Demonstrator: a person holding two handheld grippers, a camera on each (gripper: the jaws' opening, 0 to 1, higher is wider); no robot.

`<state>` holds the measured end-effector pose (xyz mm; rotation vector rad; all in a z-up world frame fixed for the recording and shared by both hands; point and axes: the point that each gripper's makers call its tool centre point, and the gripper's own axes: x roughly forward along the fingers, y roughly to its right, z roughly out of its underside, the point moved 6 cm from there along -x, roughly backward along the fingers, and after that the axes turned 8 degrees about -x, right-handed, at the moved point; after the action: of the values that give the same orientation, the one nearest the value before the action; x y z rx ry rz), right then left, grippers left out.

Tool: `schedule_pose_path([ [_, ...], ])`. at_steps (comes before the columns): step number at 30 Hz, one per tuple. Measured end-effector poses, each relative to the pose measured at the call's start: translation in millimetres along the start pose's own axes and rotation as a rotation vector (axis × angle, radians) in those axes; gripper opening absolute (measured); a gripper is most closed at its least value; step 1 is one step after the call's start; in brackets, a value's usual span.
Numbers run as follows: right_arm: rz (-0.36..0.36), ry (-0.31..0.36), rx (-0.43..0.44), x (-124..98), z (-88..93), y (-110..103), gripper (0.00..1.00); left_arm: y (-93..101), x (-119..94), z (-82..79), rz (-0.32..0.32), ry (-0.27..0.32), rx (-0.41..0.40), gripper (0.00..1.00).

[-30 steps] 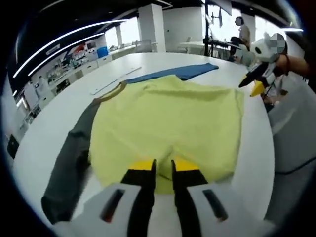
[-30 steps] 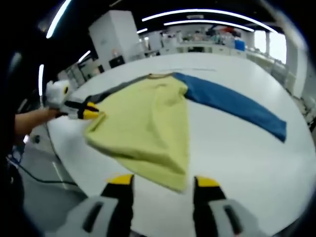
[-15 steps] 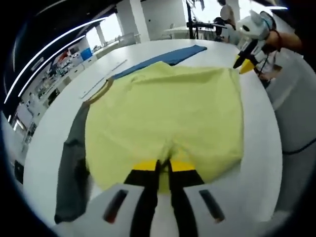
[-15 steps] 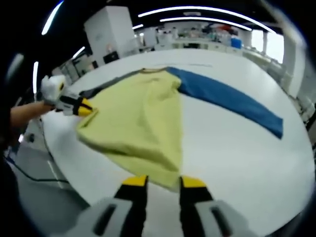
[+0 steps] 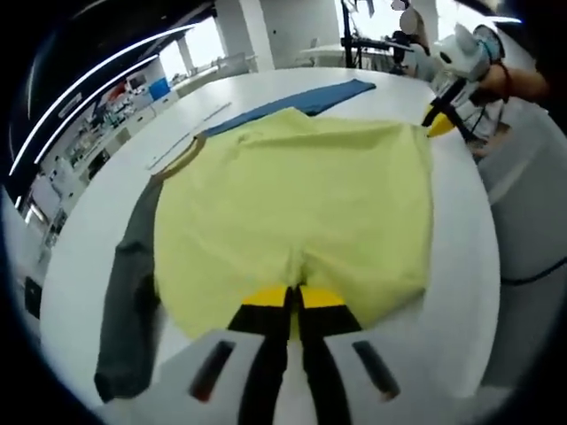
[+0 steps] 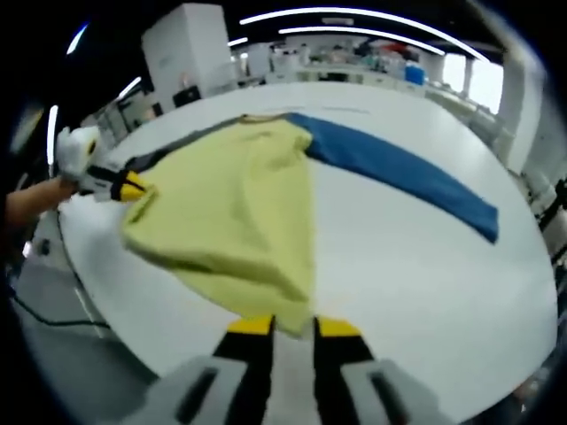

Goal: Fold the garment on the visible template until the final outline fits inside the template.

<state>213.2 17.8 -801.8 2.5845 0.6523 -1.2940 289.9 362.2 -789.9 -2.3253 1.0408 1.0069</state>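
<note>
A garment with a yellow body (image 5: 292, 190), a grey sleeve (image 5: 124, 292) and a blue sleeve (image 5: 297, 97) lies spread on the white round table (image 5: 80, 239). My left gripper (image 5: 294, 298) is shut on the yellow hem at one bottom corner. At the other corner of the hem, my right gripper (image 5: 434, 124) comes in from the right. In the right gripper view, the right gripper (image 6: 293, 326) is shut on the hem corner of the yellow body (image 6: 230, 212). The blue sleeve (image 6: 399, 173) stretches away to the right, and the left gripper (image 6: 133, 188) holds the far corner.
A thin pale strip (image 5: 190, 133) lies on the table beyond the collar. The table edge (image 5: 492, 257) runs close to the hem, with floor and a cable (image 5: 532, 274) below it. A stand and a person (image 5: 412, 22) are behind the table; shelves line the room.
The right gripper's jaws went from wide open to shut on the hem corner. The left gripper's jaws drew fully together on the hem. Both views shifted slightly.
</note>
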Motion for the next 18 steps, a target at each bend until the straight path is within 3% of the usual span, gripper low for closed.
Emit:
schedule_pose_path([
  [7, 0.007, -0.006, 0.036, 2.4, -1.1, -0.4, 0.00, 1.1, -23.5, 2.5, -0.047, 0.011, -0.021, 0.00],
  [13, -0.018, -0.002, -0.009, -9.3, -11.5, -0.9, 0.00, 4.0, -55.1, 8.4, -0.094, 0.022, -0.159, 0.00],
  [18, -0.043, 0.006, -0.015, -20.6, -19.7, 2.9, 0.00, 1.9, -73.4, 17.7, -0.119, 0.007, -0.214, 0.00],
])
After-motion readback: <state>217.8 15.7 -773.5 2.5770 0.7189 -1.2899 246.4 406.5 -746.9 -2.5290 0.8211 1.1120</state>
